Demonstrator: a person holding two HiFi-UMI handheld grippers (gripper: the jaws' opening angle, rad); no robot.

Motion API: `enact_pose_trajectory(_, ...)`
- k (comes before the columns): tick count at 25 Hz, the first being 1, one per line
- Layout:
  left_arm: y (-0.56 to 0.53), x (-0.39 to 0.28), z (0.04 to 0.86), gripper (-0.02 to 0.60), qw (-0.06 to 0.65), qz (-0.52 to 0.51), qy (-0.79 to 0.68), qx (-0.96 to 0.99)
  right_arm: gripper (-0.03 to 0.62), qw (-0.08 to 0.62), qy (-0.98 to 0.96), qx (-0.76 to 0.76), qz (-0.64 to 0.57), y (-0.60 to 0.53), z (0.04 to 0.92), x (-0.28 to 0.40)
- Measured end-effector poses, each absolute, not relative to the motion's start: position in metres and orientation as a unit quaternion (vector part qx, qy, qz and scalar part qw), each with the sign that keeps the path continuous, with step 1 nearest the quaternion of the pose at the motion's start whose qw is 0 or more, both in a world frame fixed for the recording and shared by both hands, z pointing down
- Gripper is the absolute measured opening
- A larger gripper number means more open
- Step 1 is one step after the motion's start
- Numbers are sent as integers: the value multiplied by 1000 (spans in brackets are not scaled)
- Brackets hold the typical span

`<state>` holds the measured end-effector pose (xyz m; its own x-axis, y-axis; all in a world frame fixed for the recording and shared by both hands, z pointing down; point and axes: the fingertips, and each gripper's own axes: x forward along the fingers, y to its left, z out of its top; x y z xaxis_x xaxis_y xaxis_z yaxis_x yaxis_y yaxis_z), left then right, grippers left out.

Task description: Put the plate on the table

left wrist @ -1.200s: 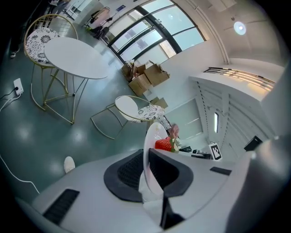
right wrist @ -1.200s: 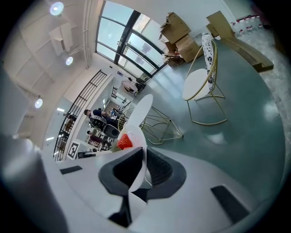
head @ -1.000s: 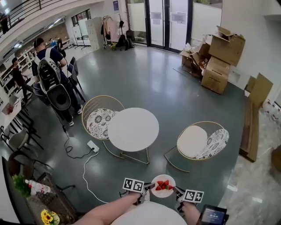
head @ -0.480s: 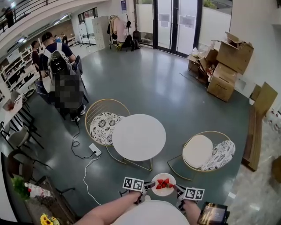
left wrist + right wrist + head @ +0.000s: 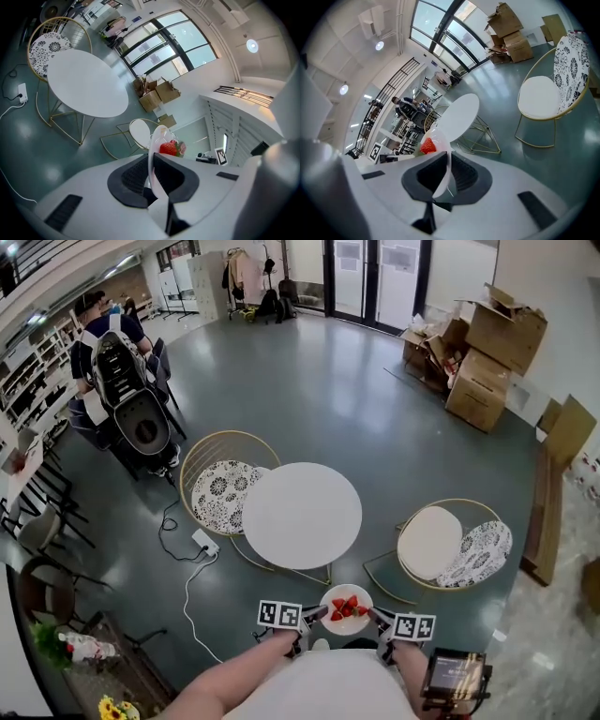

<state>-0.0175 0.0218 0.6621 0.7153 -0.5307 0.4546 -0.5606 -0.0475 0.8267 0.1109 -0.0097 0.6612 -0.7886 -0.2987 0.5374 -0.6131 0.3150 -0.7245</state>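
Currently held: plate (image 5: 349,625), white, carrying strawberries (image 5: 346,607); lower centre of the head view, resting on no surface, close in front of the person.
Left gripper (image 5: 317,613): fingers pinched on the plate's left rim; its own view shows the thin rim edge-on between the two dark pads.
Right gripper (image 5: 375,617): fingers clamped on the opposite rim in the same way, with the rim wedged between the pads.
Bench (image 5: 302,515): round, white, bare top; centre of the head view, above the plate in the frame and well apart from it.
Seating: patterned chair (image 5: 217,491) just beside the bench at its left; second chair (image 5: 441,542) at the right of the frame, apart from the bench.
Floor: power strip (image 5: 202,542) and white cable (image 5: 185,601) at the lower left of the bench.
Stage (judgement): carrying; the plate is not yet over the bench and the set-down is outstanding.
Risk, tilt: each grip takes only a narrow bite of the rim. If one gripper rises or twists against the other, the plate could tip and the loose berries roll off.
Risk, slip: the rim looks smooth and thin. Easing either pinch before the base sits on the bench would likely drop that side.
Risk, approach: the cable and the bench's wire legs lie near the walking line, and a snagged foot would jolt the load.
Risk, placement: setting down close to the near edge could leave the plate overhanging.
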Motion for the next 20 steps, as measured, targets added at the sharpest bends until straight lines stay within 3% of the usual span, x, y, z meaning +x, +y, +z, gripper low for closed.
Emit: enact_pose_trajectory(20, -80, -85, 672, 25, 589, -49, -473, 654, 20, 230, -819, 176, 495, -145, 668, 30)
